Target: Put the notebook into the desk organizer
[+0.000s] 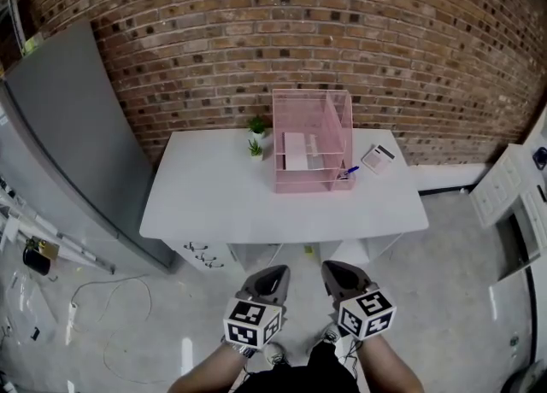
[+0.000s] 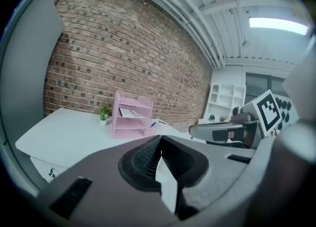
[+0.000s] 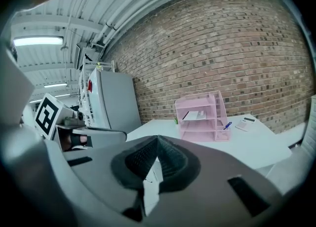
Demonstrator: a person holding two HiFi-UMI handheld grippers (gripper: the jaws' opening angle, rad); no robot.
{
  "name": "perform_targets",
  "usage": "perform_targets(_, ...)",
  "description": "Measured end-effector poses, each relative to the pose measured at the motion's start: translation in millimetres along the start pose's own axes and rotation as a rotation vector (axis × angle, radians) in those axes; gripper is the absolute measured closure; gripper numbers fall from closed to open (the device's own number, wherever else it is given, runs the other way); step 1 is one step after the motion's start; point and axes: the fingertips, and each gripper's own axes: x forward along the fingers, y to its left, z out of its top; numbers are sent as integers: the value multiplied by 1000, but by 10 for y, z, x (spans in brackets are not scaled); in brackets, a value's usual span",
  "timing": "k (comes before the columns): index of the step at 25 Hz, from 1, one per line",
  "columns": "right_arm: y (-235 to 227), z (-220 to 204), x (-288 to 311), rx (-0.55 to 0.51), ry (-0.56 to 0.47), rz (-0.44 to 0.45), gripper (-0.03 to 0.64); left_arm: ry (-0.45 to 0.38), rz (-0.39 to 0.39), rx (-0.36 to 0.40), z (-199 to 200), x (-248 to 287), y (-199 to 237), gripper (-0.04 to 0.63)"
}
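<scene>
**Notebook in the organizer, both grippers closed and empty**

The notebook (image 1: 297,150) is a thin, pale, rectangular book with a light grey cover. It lies flat in the upper tier of the desk organizer (image 1: 337,118), with its near end toward the open front. The organizer is pink wire mesh with stacked open-fronted tiers. It stands on the white tabletop (image 1: 214,199), toward the far edge and a little right of centre, its back to the brick wall (image 1: 359,32).

Two small potted plants (image 1: 255,137) sit just to the left of the organizer, near the far edge. A blue pen (image 1: 348,172) lies at the organizer's front right corner. A small white calculator (image 1: 377,158) rests a little further toward the right edge, apart from the organizer.

The left gripper (image 1: 277,272) and right gripper (image 1: 332,268) are side by side over the floor, short of the tabletop's near edge and well apart from everything on it. The left gripper's ribbed fingers (image 2: 144,158) are pressed tip to tip with nothing between them. The right gripper's fingers (image 3: 140,159) are likewise fully closed on each other and empty. Neither gripper touches the notebook or the organizer.
</scene>
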Motion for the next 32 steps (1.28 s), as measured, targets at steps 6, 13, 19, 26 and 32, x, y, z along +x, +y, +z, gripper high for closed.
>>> perform_targets(6, 90, -3, -22, -1, -3, 6, 614, -5, 6, -3, 6, -90, 11, 589)
perform_targets(13, 116, -38, -70, 4, -9, 20, 614, -8, 16, 2, 3, -136, -54, 589)
perform_targets(19, 93, -16, -127, 3, -19, 26, 614, -15, 21, 11, 38, -144, -118, 589)
perform_targets(26, 42, -12, -206, 10, -23, 20, 614, -12, 17, 21, 47, -123, -210, 589)
perform_targets(32, 2, 0, -252, 16, -33, 18, 614, -10, 14, 28, 45, -96, -258, 589)
